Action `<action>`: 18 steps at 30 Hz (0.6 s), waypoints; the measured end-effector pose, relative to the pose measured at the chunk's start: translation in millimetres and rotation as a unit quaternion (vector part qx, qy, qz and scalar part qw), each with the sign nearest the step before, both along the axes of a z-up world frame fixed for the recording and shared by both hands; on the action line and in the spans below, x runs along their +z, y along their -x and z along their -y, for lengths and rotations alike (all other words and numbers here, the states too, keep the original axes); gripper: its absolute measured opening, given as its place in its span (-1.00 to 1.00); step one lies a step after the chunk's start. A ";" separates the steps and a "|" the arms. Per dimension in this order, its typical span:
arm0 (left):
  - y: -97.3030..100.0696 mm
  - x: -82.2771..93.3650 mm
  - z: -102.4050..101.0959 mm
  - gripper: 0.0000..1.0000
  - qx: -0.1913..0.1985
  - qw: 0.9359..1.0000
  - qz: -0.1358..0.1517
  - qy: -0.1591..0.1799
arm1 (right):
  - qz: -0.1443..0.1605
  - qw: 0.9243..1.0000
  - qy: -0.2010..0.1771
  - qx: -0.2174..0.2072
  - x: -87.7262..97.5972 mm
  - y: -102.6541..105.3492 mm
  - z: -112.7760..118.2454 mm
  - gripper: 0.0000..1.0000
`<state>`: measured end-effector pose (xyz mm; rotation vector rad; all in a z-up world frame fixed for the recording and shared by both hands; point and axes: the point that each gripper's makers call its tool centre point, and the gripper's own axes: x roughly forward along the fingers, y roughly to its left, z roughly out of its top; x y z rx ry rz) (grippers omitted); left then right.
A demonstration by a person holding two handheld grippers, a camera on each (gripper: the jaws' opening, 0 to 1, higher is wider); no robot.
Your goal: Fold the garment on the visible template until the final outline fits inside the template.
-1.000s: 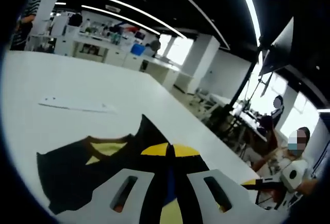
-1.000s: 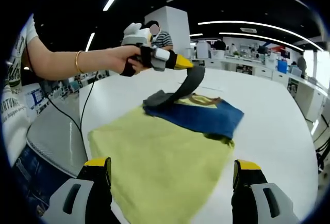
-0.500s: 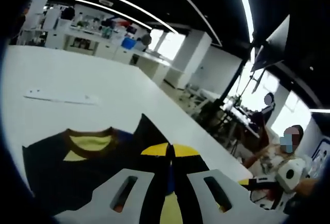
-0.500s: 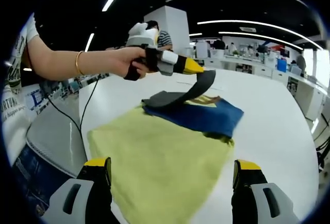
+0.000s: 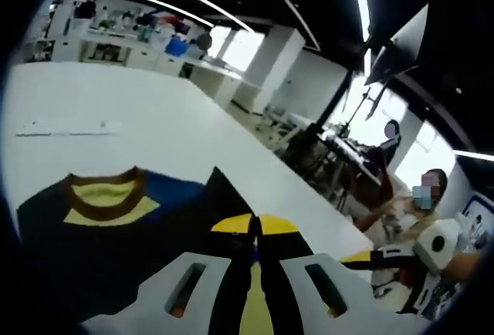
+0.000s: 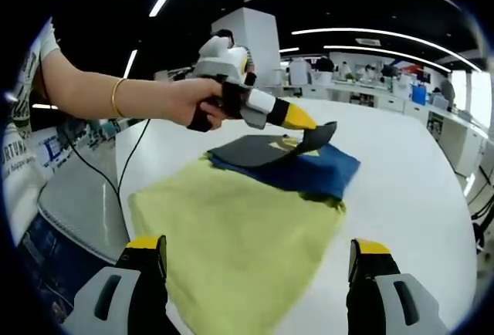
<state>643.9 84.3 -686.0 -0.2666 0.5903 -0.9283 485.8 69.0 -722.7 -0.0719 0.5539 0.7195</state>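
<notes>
In the left gripper view, my left gripper [image 5: 255, 231] at lower centre has its jaws pinched on a dark flap of the garment [image 5: 108, 227], I think to carry it across as a fold; the neckline sits at left on the white table [image 5: 154, 130].

In the right gripper view, my right gripper [image 6: 255, 273] waits at the bottom, jaws apart, above the yellow cloth [image 6: 239, 235]. Printed lettering on the sleeve at far left is unreadable.

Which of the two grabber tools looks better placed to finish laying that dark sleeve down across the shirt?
The left gripper, probably: its jaws are shut on the dark sleeve, held over the blue shirt. The right gripper hangs open at the yellow end, gripping nothing.
</notes>
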 end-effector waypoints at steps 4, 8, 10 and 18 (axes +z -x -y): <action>5.5 -15.9 4.1 -1.00 -0.015 1.000 -0.002 -0.025 | -0.002 1.000 -0.001 -0.002 -1.2 0.8 1.2 0.94; 3.9 -26.2 6.6 -1.00 -0.013 0.999 -0.006 -0.037 | -0.004 1.000 0.000 -0.002 -2.5 1.5 1.9 0.94; 2.5 -31.9 6.3 -1.00 -0.005 0.999 -0.014 -0.040 | -0.003 1.000 0.001 -0.002 -2.6 1.7 1.7 0.94; 13.2 -38.2 10.8 -0.77 -0.029 0.998 -0.007 -0.050 | 0.000 1.000 -0.002 0.000 -0.2 0.5 0.7 0.95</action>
